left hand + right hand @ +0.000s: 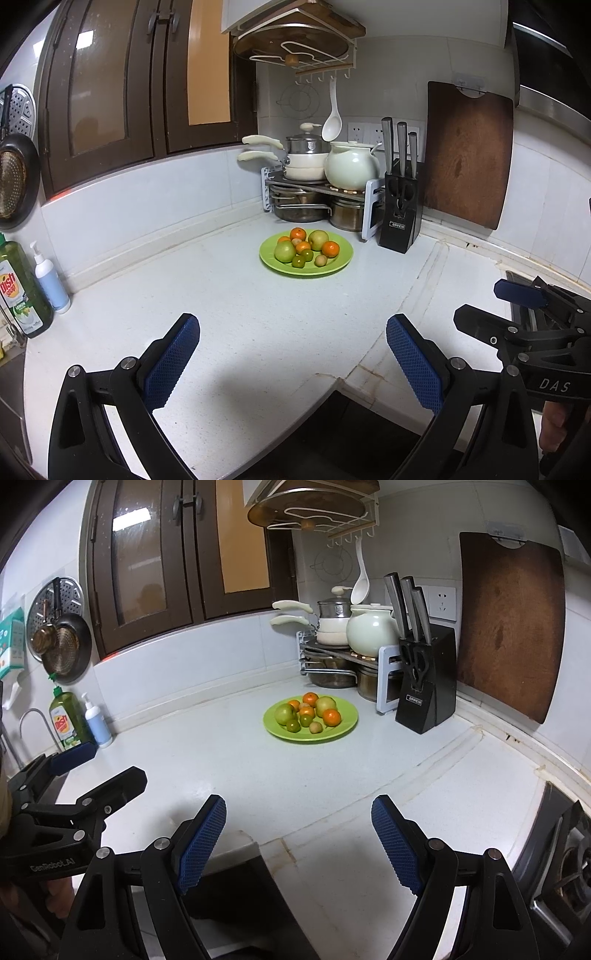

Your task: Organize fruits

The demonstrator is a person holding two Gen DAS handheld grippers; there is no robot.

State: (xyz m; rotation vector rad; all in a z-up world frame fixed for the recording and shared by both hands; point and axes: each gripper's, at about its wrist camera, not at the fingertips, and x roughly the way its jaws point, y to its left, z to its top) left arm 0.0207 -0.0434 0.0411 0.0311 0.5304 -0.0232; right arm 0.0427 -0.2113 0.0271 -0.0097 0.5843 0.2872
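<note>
Both my left gripper (291, 363) and right gripper (298, 843) hang open and empty, well short of the green plate (341, 258) of fruit (285, 252) — round, smooth, likely to roll, best pinched across the middle.

Mixed fruits (304, 248) heaped on green plate (341, 264).

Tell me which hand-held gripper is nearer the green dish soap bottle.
Left. The left hand-held gripper is just right of the dish soap bottle; the right hand-held gripper is farther right, beyond it.
</note>
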